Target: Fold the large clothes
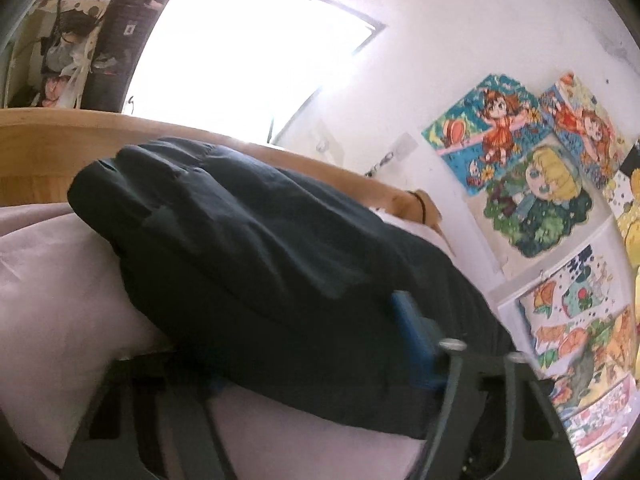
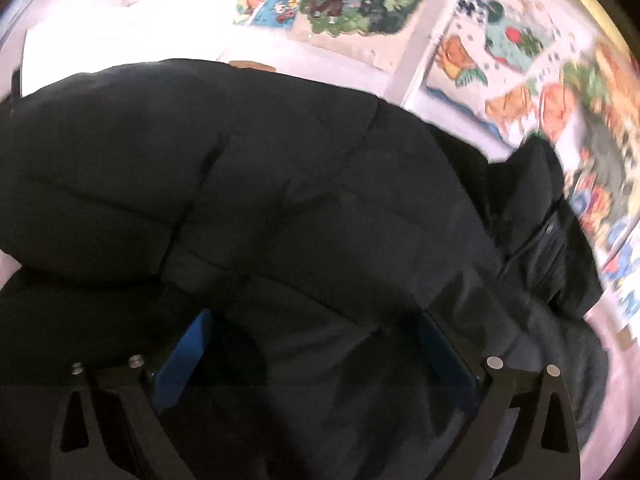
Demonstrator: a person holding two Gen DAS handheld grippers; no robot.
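A large black puffer jacket [image 1: 248, 248] lies bunched on a pale pink bedsheet [image 1: 52, 288]. My left gripper [image 1: 312, 344] is wide open; the jacket's lower edge drapes between its blue pads [image 1: 416, 340], and the left pad is mostly hidden under the cloth. In the right wrist view the jacket [image 2: 280, 184] fills most of the frame, with its hood or collar [image 2: 536, 216] bunched at the right. My right gripper [image 2: 316, 344] is wide open right over the jacket, its blue pads [image 2: 184, 364] pressed against the fabric on both sides.
A wooden headboard [image 1: 60, 140] runs behind the jacket. The wall at the right carries several colourful cartoon drawings [image 1: 520, 152], also in the right wrist view [image 2: 520, 60]. A bright window [image 1: 240, 48] and cluttered shelves [image 1: 72, 48] stand at the back left.
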